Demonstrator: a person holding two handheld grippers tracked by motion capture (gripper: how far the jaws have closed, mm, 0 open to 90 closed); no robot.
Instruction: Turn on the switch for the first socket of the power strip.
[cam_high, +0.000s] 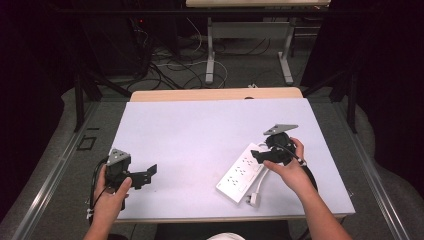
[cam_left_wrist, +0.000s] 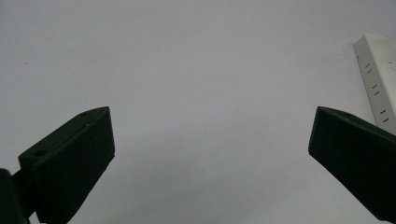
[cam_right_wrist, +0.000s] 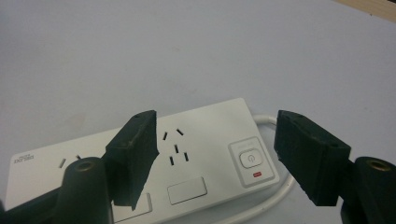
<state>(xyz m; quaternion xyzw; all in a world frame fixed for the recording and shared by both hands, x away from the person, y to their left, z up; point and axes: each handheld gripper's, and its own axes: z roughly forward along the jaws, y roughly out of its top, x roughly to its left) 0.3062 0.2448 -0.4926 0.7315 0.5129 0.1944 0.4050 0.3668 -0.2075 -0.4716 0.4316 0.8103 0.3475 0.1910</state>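
Observation:
A white power strip (cam_high: 240, 172) lies at an angle on the right half of the white table top (cam_high: 200, 125), its white cable (cam_high: 261, 180) looping to a plug (cam_high: 253, 199) near the front edge. My right gripper (cam_high: 257, 156) hovers over the strip's far end, open. In the right gripper view the jaws (cam_right_wrist: 217, 119) straddle the power strip (cam_right_wrist: 205, 135) beside its switch button (cam_right_wrist: 251, 158), and the pads touch nothing. My left gripper (cam_high: 150, 172) rests at the front left, open (cam_left_wrist: 210, 126), with bare table between its jaws. A corner of the power strip (cam_left_wrist: 378, 79) appears far right.
The table's wooden far edge (cam_high: 215, 94) borders the white sheet. Beyond it stand the metal legs of another desk (cam_high: 210, 60) and loose cables on the floor (cam_high: 170, 70). Dark frame bars (cam_high: 80, 100) flank the table on both sides.

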